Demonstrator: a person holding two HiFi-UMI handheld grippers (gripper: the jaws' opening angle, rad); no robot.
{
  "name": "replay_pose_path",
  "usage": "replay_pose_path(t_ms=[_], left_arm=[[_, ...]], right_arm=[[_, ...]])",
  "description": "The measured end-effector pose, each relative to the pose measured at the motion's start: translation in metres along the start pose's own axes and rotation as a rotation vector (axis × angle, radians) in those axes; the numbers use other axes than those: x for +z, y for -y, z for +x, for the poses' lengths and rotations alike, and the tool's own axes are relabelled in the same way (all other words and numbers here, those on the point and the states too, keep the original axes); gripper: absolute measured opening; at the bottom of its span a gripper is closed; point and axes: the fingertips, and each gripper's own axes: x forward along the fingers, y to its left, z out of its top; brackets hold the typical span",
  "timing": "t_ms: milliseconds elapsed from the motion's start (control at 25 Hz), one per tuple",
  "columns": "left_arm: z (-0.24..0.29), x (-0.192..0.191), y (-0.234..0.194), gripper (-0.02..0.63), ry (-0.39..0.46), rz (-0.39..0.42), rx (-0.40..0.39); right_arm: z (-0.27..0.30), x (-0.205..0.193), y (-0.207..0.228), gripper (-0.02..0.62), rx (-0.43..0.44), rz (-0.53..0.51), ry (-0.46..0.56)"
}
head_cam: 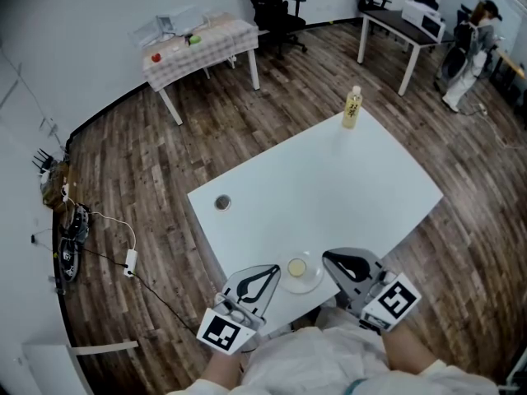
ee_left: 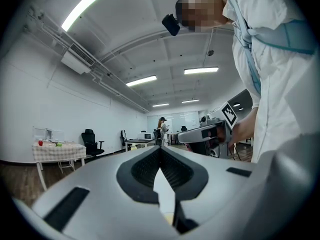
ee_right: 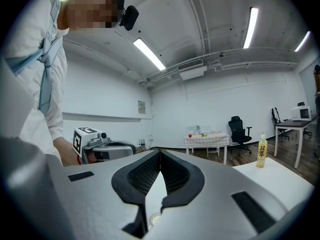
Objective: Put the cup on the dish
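Observation:
A small pale yellow cup (head_cam: 297, 267) stands on a clear glass dish (head_cam: 306, 285) near the front edge of the white table (head_cam: 329, 188). My left gripper (head_cam: 275, 272) is just left of the dish, shut and empty. My right gripper (head_cam: 328, 258) is just right of it, also shut and empty. In the left gripper view the jaws (ee_left: 160, 151) meet at their tips, with the right gripper (ee_left: 210, 134) beyond them. In the right gripper view the jaws (ee_right: 160, 154) meet too, and the left gripper (ee_right: 102, 151) shows at the left.
A yellow drink bottle (head_cam: 352, 108) stands at the table's far corner, and a small round grey object (head_cam: 222, 202) lies near its left edge. A checked-cloth table (head_cam: 202, 44), office chairs and desks stand farther off. A person (head_cam: 469, 52) is at the back right.

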Motion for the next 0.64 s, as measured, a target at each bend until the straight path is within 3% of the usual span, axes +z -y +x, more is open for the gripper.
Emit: replay_pose_path(t_ms=[640], left_arm=[[0.0051,0.0006,-0.0025,0.002,-0.012,-0.012,0.005]], right_arm=[[-0.0035,-0.0050,0.0060,0.032,0.007,0.024,-0.030]])
